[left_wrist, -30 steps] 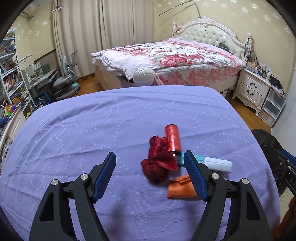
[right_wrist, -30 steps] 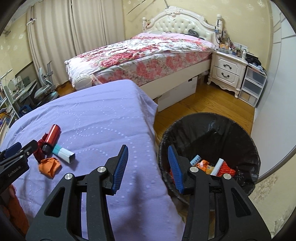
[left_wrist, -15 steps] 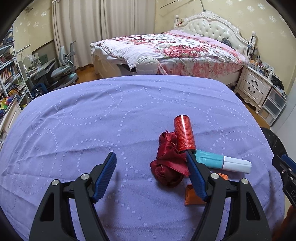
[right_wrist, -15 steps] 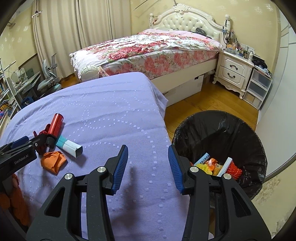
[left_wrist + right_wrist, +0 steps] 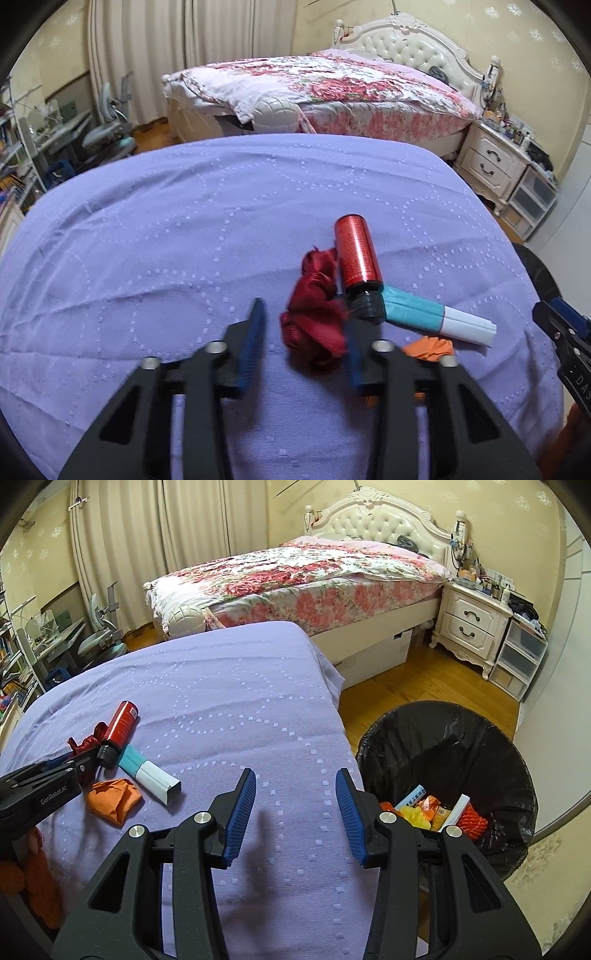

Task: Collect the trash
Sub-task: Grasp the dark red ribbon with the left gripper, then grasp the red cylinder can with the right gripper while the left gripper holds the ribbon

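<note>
Trash lies in a small cluster on the purple bedspread [image 5: 184, 229]: a crumpled dark red ribbon [image 5: 317, 325], a red metallic canister [image 5: 356, 254] with a black cap, a teal-and-white carton [image 5: 436, 317] and a crumpled orange wrapper [image 5: 430, 347]. The left gripper [image 5: 306, 347] points down at the ribbon, and its jaws have just been closing. The ribbon sits between the blue pads; the right-hand pad touches its edge, while a narrow gap shows at the other pad, so the cloth is not yet pinched. The canister lies just beyond the ribbon, its cap touching the carton's teal end. The right gripper [image 5: 295, 812] hovers over the bedspread's edge with jaws apart and nothing between them. Beside the bedspread stands a black-lined trash bin [image 5: 443, 738], already holding wrappers and an orange rope coil [image 5: 472, 821].
</note>
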### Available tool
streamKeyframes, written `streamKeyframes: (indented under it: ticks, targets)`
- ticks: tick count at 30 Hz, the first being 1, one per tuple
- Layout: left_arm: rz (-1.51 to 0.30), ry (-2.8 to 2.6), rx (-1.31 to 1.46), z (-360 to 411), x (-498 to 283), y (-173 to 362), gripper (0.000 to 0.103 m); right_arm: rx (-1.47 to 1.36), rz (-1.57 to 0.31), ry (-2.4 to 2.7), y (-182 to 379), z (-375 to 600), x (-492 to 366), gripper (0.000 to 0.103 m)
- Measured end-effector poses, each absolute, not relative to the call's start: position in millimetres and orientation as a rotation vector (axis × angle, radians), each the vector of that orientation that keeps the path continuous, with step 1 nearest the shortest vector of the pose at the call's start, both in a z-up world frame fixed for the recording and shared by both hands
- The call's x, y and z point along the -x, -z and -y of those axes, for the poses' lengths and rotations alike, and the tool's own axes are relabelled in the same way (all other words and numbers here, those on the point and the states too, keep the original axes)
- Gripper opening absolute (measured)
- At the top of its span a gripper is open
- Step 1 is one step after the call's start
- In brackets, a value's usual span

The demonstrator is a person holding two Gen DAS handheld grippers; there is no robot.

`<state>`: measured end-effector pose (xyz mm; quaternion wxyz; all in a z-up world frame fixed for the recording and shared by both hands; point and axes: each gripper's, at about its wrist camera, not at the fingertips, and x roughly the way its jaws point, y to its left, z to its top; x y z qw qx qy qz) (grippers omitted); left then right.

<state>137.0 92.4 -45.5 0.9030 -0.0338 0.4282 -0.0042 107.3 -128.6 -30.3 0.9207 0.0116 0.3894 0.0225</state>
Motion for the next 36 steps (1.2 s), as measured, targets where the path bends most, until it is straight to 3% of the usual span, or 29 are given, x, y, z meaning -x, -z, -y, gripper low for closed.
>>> streamKeyframes:
  ticks: [3,36]
  targets:
    - [-0.88,0.018,0.074,-96.3,-134.1,44.2,0.025,-0.015,-0.799,-0.056,29.2,122.8,-106.7,0.044]
    - [-0.829,-0.302,0.11,-242.7,-85.9,40.1,0.024,0.078,-0.868,-0.292,28.5,-24.3,-146.3,0.044]
